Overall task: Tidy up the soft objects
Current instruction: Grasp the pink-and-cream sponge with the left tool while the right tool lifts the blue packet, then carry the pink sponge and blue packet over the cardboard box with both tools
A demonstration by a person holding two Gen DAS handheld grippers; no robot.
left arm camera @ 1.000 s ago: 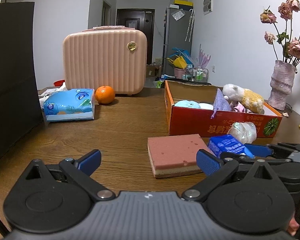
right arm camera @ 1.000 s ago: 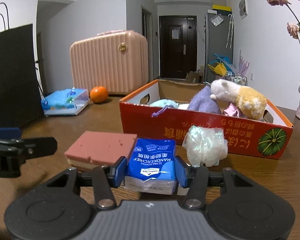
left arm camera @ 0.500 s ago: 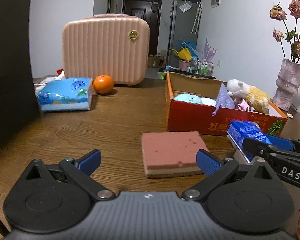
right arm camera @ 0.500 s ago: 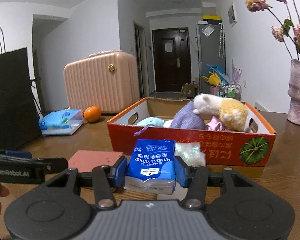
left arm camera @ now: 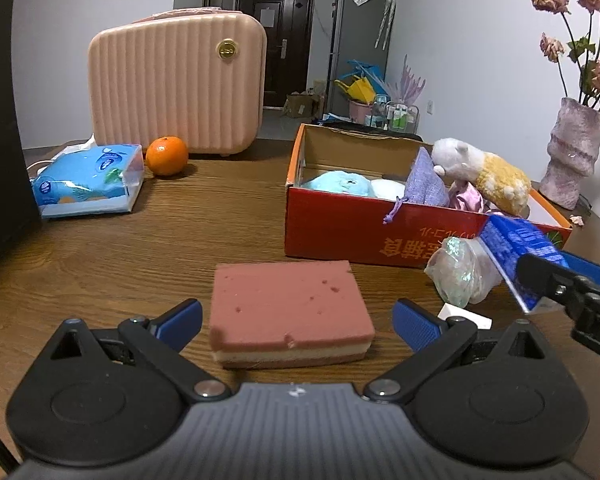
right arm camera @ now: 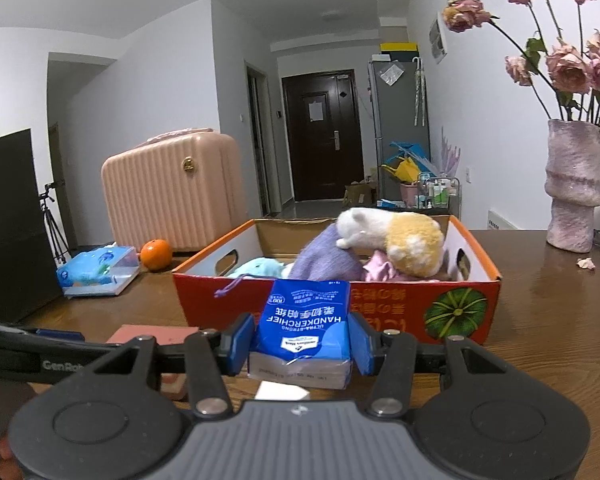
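My right gripper [right arm camera: 302, 342] is shut on a blue handkerchief tissue pack [right arm camera: 305, 324] and holds it above the table, in front of the red cardboard box [right arm camera: 452, 308]. The pack also shows in the left wrist view [left arm camera: 516, 254]. The box holds a white-and-yellow plush [right arm camera: 396, 236], a purple pouch [right arm camera: 324, 266] and a teal soft toy [right arm camera: 260, 268]. My left gripper [left arm camera: 296, 320] is open, its fingers on either side of a pink sponge [left arm camera: 288, 314] lying on the table. A shiny plastic bag [left arm camera: 460, 272] lies by the box.
A pink ribbed case [left arm camera: 178, 84], an orange [left arm camera: 167, 156] and a blue tissue pack [left arm camera: 88, 180] stand at the back left. A black bag [left arm camera: 0, 128] stands at the left edge. A vase of dried roses [right arm camera: 574, 188] stands at the right. A white slip [left arm camera: 464, 316] lies near the sponge.
My right gripper has lifted the blue tissue pack off the table toward the box. My left gripper has moved in so that the pink sponge now lies between its open fingers.
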